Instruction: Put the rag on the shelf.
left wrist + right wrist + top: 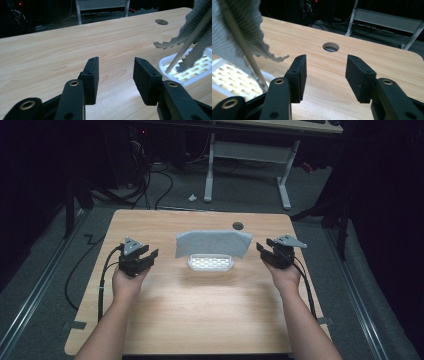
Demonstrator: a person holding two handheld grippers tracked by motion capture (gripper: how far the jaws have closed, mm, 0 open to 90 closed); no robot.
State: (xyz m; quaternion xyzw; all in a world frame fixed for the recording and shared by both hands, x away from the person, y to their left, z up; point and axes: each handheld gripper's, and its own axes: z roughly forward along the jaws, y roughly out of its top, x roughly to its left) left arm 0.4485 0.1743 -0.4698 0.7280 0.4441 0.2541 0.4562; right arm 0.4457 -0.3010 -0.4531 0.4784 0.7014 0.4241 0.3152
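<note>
A grey knitted cloth [214,243] hangs over a thin white rod [190,40] above a white perforated tray [211,263] at the table's middle. My left gripper [145,256] rests left of the tray, its jaws open with nothing between them and only bare wood in front [116,68]. The cloth [195,30] and tray [185,72] lie off to its right. My right gripper [264,251] stands right of the tray, also open and empty [325,66]. From its side the cloth [237,32] and tray [229,80] are at the left.
The wooden table [200,310] has a round cable hole [238,225] behind the cloth. Beyond the far edge stand a white desk frame [247,155] and loose cables [160,185] on the grey floor. The surroundings are dark.
</note>
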